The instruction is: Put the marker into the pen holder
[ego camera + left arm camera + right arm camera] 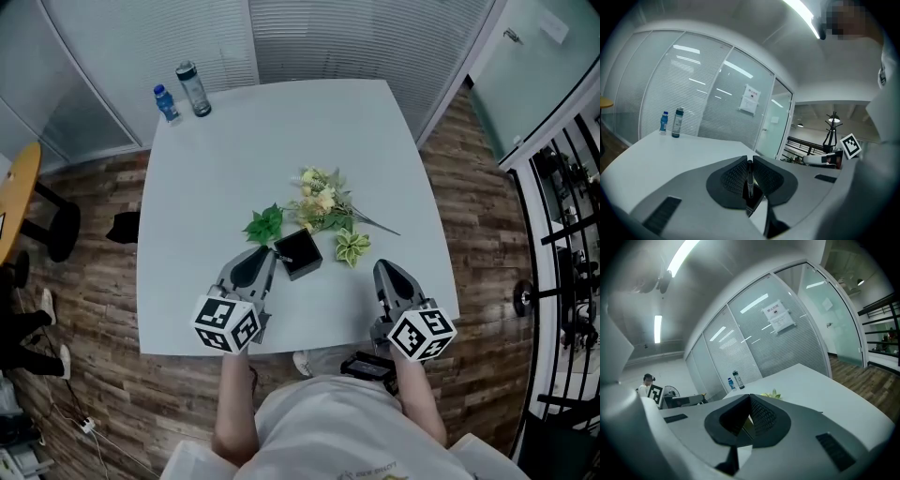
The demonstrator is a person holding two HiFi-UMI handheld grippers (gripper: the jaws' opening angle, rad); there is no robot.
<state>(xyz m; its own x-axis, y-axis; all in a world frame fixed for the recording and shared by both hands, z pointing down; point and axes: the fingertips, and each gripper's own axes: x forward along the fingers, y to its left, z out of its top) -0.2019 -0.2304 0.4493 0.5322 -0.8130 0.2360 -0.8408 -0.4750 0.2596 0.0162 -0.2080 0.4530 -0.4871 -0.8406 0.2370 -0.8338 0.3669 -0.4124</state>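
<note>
A dark marker [749,180] stands upright between the ribbed pads of my left gripper [750,161], which is shut on it. In the head view the left gripper [265,255] has its tips at the left rim of the black square pen holder [304,259] on the white table [206,169]. The marker's lower end hangs over the holder's dark opening [757,198]. My right gripper [382,270] rests to the right of the holder, near the table's front edge. Its jaws meet at the tips with nothing between them [749,397].
A bunch of artificial flowers [322,200] and green leaves [265,225] lies just behind the holder. Two bottles, one blue [166,101] and one grey [194,89], stand at the table's far left corner. An orange table [19,192] is off to the left.
</note>
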